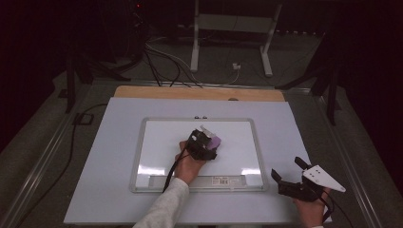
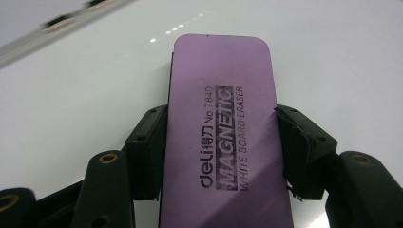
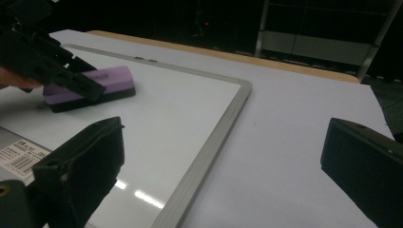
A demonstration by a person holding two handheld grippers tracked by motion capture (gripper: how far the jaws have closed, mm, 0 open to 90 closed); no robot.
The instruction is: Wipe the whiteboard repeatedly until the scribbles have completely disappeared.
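Left gripper is clamping a purple magnetic whiteboard eraser by its long sides, jaws pressed against both edges. Eraser is lying flat on the whiteboard, near the board's middle, slightly toward its far edge. Right gripper is sitting off the whiteboard's near right corner, above the pale table cover, jaws spread wide and holding nothing. Barcode sticker is showing on the whiteboard's near frame.

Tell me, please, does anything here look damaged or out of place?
One small thing: a pad of the left gripper, shut on the purple eraser, has a frayed, torn edge. The whiteboard looks clean.
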